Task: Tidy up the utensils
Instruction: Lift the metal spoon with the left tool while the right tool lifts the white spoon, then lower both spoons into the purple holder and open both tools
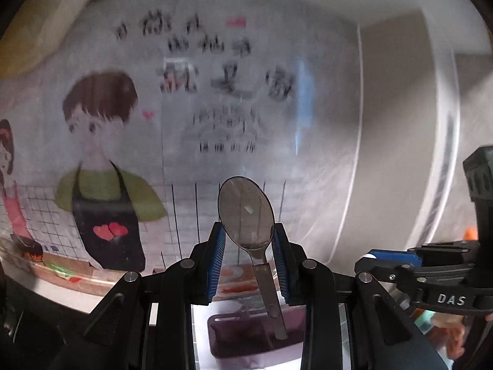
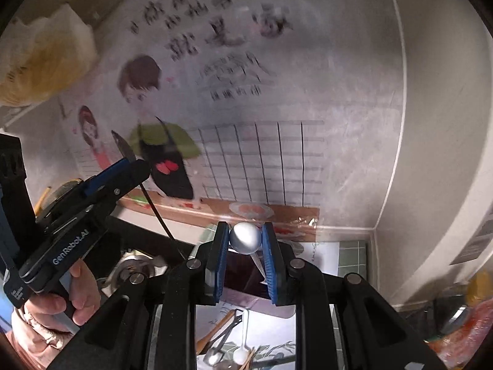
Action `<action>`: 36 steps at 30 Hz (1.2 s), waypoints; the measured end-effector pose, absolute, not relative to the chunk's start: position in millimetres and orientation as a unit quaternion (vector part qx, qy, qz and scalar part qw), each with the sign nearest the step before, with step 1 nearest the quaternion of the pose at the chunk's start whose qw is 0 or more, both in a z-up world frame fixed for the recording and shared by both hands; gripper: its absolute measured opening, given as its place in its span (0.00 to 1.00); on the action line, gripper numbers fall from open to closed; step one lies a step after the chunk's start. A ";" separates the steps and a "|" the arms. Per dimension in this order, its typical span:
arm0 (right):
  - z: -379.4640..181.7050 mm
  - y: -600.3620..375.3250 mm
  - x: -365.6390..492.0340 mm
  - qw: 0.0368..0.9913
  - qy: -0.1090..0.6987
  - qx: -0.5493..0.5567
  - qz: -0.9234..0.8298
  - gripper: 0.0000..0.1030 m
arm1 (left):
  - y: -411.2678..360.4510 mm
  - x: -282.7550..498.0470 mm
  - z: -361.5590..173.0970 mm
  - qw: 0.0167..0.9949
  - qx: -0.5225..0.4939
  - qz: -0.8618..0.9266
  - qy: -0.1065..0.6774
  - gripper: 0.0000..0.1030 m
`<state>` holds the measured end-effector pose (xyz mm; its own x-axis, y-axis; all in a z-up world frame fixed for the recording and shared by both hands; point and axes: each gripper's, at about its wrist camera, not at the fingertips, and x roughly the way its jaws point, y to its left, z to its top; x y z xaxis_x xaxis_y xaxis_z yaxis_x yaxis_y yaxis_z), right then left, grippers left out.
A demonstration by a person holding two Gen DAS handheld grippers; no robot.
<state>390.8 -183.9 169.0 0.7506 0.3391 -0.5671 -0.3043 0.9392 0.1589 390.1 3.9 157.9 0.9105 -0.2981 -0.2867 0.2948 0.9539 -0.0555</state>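
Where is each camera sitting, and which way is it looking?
Left wrist view: rides on the left gripper, looking along its fingers at a metal spoon held upright and the cartoon wall poster; the right gripper shows at the right edge.
Right wrist view: rides on the right gripper, looking at a rounded silver spoon bowl it grips; the left gripper and the hand holding it show at left.
Both views share the poster and each other's gripper.

Black linkage grippers (image 1: 248, 234) — blue ribbed pads (image 1: 217, 259), silver pivot screws (image 1: 132, 276); white lettering — pink sleeve cuff (image 2: 30, 336).
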 end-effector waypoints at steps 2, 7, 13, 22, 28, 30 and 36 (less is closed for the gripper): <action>150.6 -182.8 404.3 0.930 0.325 0.027 0.167 0.19 | -2.5 410.4 134.8 0.975 0.008 -0.147 0.168 0.31; 89.8 -175.9 437.6 0.911 0.380 0.036 0.159 0.19 | -13.5 445.6 71.6 0.963 0.027 -0.144 0.224 0.31; 27.9 -165.6 455.9 0.893 0.424 0.022 0.150 0.19 | -23.4 461.6 8.3 0.945 0.048 -0.130 0.295 0.31; 12.0 -158.5 457.1 0.902 0.408 -0.014 0.142 0.39 | -18.6 455.9 -14.2 0.938 0.026 -0.120 0.325 0.52; 39.2 -171.8 431.1 0.920 0.369 -0.018 0.132 0.62 | -1.7 427.4 13.1 0.945 0.003 -0.102 0.312 0.61; 46.0 -180.9 414.6 0.929 0.352 -0.033 0.108 0.75 | 6.1 410.1 17.9 0.949 0.000 -0.081 0.304 0.66; 34.6 -206.5 363.7 0.936 0.335 -0.059 0.086 0.95 | 22.4 350.8 5.3 0.954 -0.005 -0.044 0.297 0.75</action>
<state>363.7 -206.5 34.6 0.7607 0.1213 -0.6377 -0.2006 0.9782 -0.0533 350.8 22.4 5.3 0.8193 -0.0875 -0.5667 0.0815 0.9960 -0.0359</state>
